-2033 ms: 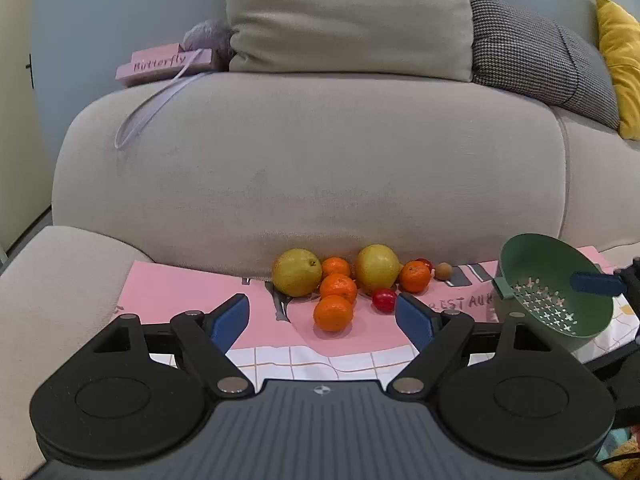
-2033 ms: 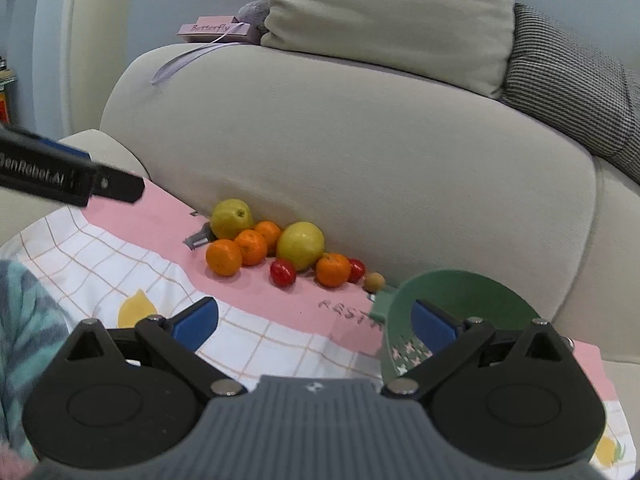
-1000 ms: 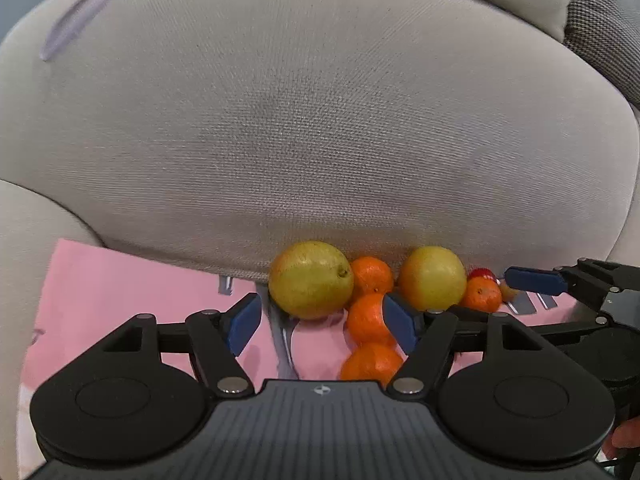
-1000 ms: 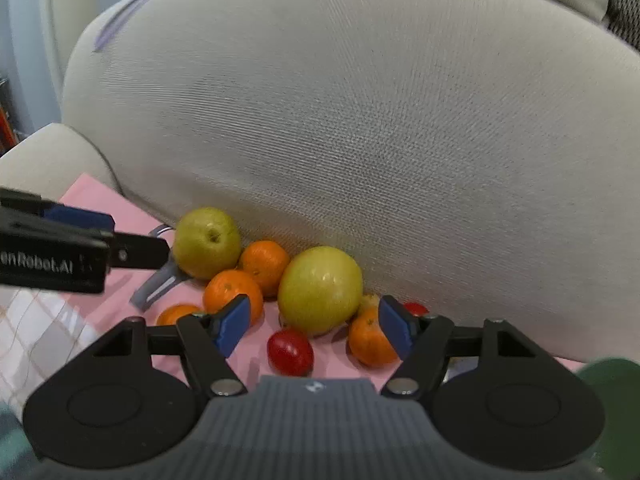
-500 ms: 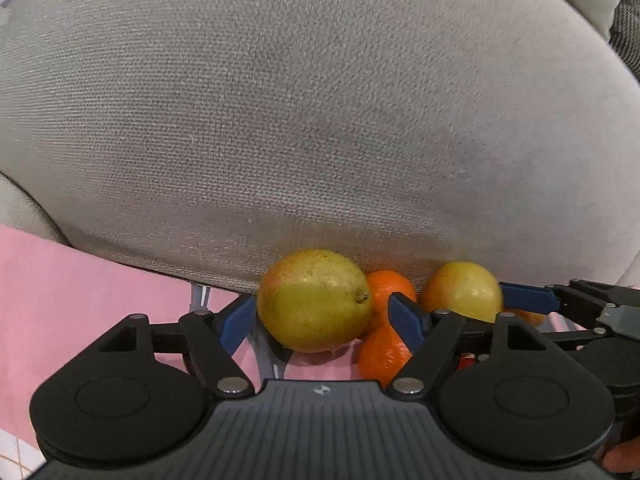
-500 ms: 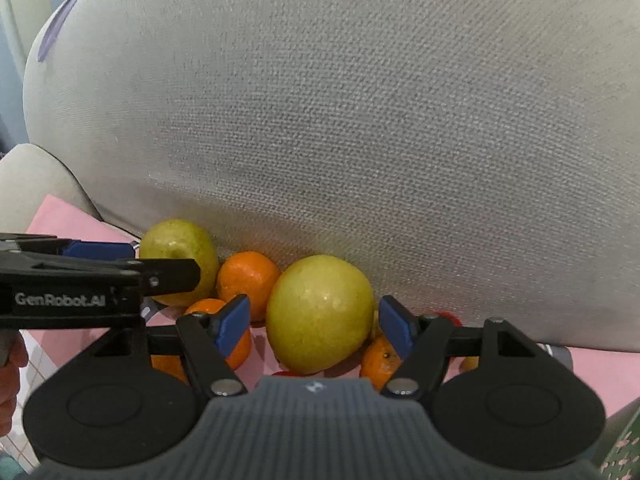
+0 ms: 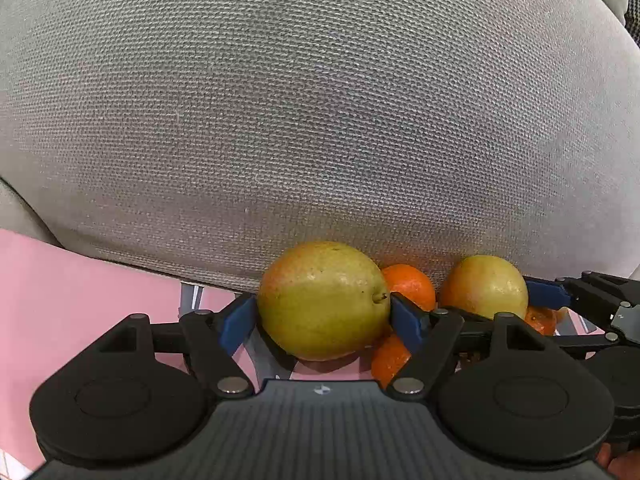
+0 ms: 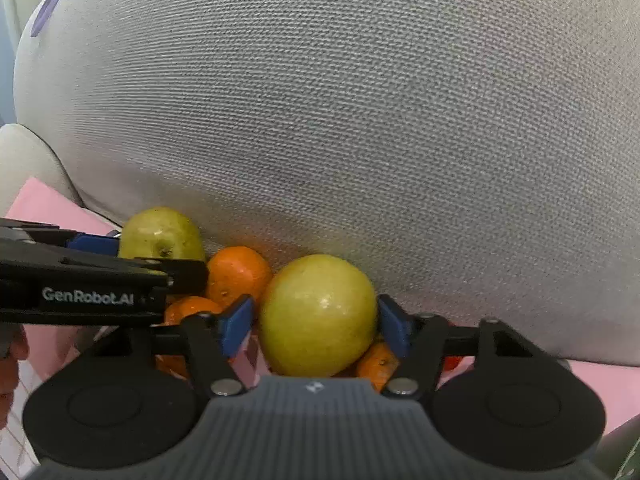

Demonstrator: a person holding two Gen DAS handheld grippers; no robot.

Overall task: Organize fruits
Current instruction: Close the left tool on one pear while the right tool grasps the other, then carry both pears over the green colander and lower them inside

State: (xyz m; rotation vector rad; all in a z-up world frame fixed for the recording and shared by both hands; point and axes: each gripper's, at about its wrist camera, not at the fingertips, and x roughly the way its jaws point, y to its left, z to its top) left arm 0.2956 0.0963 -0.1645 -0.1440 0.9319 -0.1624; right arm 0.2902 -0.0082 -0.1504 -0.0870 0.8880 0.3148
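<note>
Your left claw [image 7: 323,316] is tipped steeply down toward the foot of the grey sofa back cushion [image 7: 320,120], and its jaws are closing around the left pear [image 7: 322,300]. The blue pads [image 7: 236,322] sit tight against the pear's two sides, the right one just by the stem end, so you look to have it pinched, though a sliver of gap on the left side cannot be ruled out. The pear lies on the pink cloth [image 7: 80,288], touching the cushion behind it.

Your right claw [image 8: 316,322] is angled down much the same way, side by side with the left one, and its jaws are closing too. The second pear [image 8: 318,314] fills the space between its blue pads [image 8: 236,322], which lie against the fruit's flanks.

From the right wrist view, your left claw's finger crosses the lower left of the frame in front of the left pear [image 8: 162,236]. A fingertip of your hand [image 8: 14,346] shows at that edge.

Between the two pears sit small oranges [image 8: 238,274]: one against the cushion, others lower and partly hidden under the claws. Something red [image 8: 450,362] peeks out behind the right claw's right finger, too hidden to name.
</note>
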